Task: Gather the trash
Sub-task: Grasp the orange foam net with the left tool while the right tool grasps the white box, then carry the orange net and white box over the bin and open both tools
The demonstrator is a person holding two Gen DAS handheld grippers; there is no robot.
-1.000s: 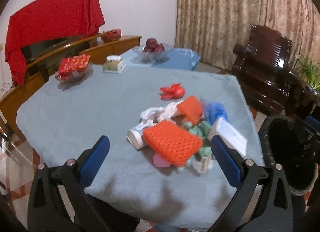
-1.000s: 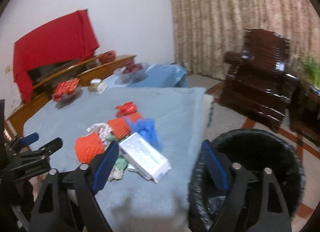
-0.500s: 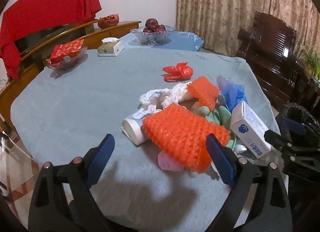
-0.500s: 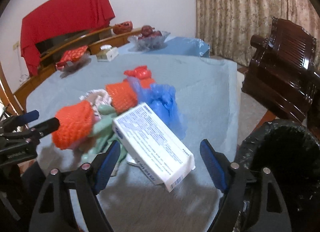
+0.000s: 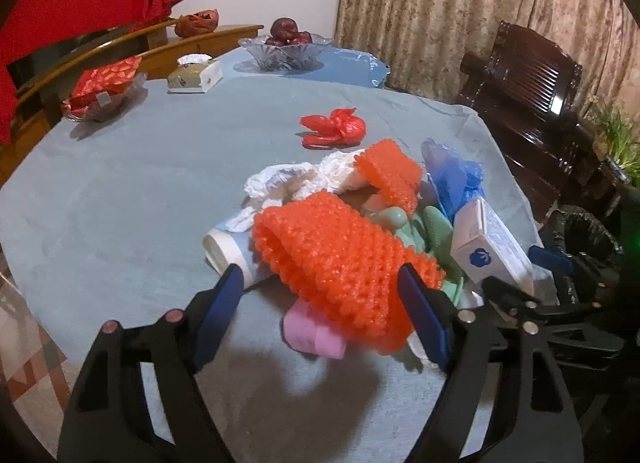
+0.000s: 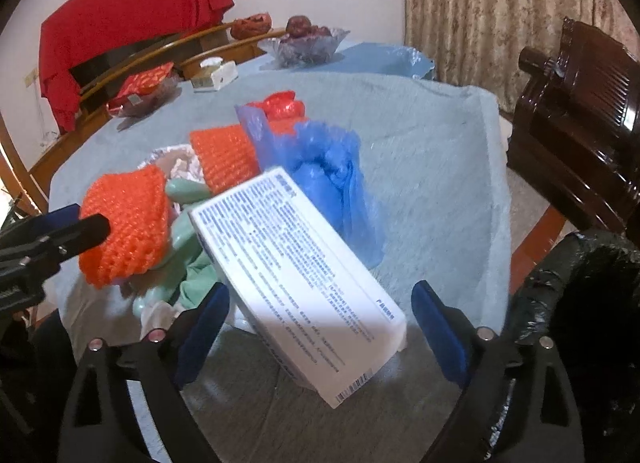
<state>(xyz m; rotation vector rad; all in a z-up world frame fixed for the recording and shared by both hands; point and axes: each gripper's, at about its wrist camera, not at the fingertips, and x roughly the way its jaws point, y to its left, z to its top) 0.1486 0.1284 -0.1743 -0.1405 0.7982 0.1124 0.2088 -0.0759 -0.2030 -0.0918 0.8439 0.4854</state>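
A round tabletop (image 5: pixel 140 199) under a pale blue cloth fills my view, with a curtain and a dark wooden chair behind it, and the litter heaped near the edge closest to me. Both my hands have come down and in on that heap over the last second, so it now looms large in both cameras.

My left hand-held gripper (image 5: pixel 320 299) has just been closing from full spread; its jaws stand on either side of the near end of the orange foam net (image 5: pixel 340 263) but do not yet press on it, so it holds nothing. A white tube (image 5: pixel 228 251) lies just left of the net, a pink scrap (image 5: pixel 312 335) beneath it.

My right hand-held gripper (image 6: pixel 320 319) has just been opening wider; the white printed carton (image 6: pixel 296 291) lies between its jaws, still clear of the pads. The blue plastic bag (image 6: pixel 336 179) sits just behind the carton.

The black-lined bin (image 6: pixel 580 303) waits off the tabletop's edge at far right. I judge both grasps imminent, nothing yet collected.
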